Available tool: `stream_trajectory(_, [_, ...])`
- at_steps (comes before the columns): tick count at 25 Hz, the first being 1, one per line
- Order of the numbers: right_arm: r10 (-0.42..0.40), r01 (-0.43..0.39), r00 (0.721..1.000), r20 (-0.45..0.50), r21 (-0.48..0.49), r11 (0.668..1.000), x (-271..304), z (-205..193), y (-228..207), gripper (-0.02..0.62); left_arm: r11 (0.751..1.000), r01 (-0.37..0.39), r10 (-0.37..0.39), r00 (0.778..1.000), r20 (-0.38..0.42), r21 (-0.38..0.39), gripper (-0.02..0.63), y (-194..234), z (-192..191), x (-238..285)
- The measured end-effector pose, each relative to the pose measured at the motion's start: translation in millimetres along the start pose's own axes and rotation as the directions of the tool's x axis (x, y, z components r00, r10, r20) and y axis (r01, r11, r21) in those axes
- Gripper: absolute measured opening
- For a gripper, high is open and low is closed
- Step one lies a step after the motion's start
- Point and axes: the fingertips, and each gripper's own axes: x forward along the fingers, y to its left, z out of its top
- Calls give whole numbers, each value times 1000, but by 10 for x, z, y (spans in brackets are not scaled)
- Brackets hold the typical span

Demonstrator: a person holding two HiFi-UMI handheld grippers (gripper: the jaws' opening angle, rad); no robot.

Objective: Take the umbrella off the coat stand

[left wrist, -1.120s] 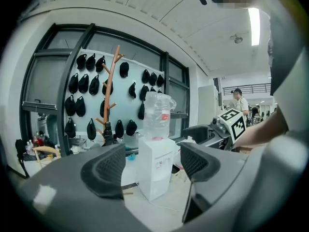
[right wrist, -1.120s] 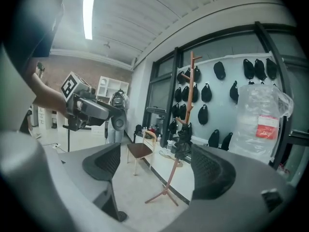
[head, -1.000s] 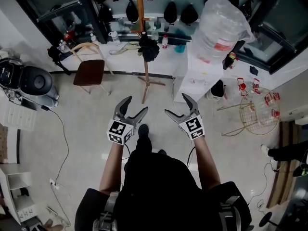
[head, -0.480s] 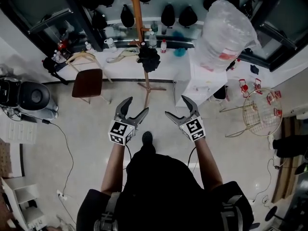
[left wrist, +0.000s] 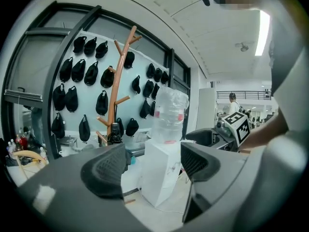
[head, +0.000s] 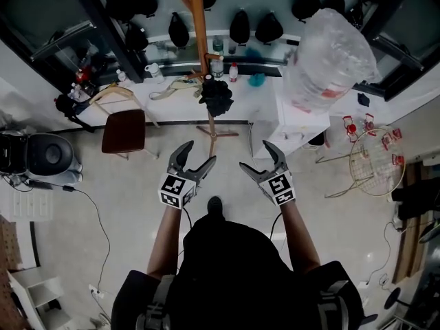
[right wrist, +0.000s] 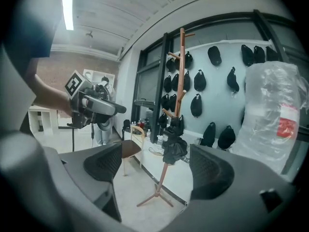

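A wooden coat stand (head: pixel 200 40) rises from the floor ahead of me, its feet by the white counter. A black folded umbrella (head: pixel 216 97) hangs low on its pole. In the head view my left gripper (head: pixel 199 154) and right gripper (head: pixel 254 155) are held side by side, short of the stand's feet, both open and empty. The right gripper view has the umbrella (right wrist: pixel 174 149) between that gripper's (right wrist: pixel 157 167) jaws, still far off. The left gripper view shows the stand (left wrist: pixel 118 83) and the dark umbrella (left wrist: pixel 115 132) up left of that gripper's (left wrist: pixel 152 164) jaws.
A brown-seated chair (head: pixel 124 123) stands left of the stand. A white cabinet (head: pixel 291 119) with a large clear plastic bottle (head: pixel 331 47) is to the right. A wire basket (head: pixel 375 161) lies far right, a black appliance (head: pixel 42 156) far left. Black caps (head: pixel 240 27) hang on the wall.
The person has walked forward: the coat stand, chair and cabinet have come nearer in the head view. Both grippers kept their open pose side by side.
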Motion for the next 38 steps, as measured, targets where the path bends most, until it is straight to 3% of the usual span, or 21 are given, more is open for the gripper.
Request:
stream_trajectory(14, [-84,84,996,-7,42,996,499,66,-136,436,998,63,-62,997,-41,14,350,589,-54,183])
stream_trajectory(25, [-105,105,994,-18,41,994,688,105,-310,431,996,90,-89,995,-54,10,348,756,-16,386])
stream_trajectory(38, [-33,33,999,-14,15,999,1026,134,-914,422,999,1,-2,1000,-31,-40,347,965,106,849])
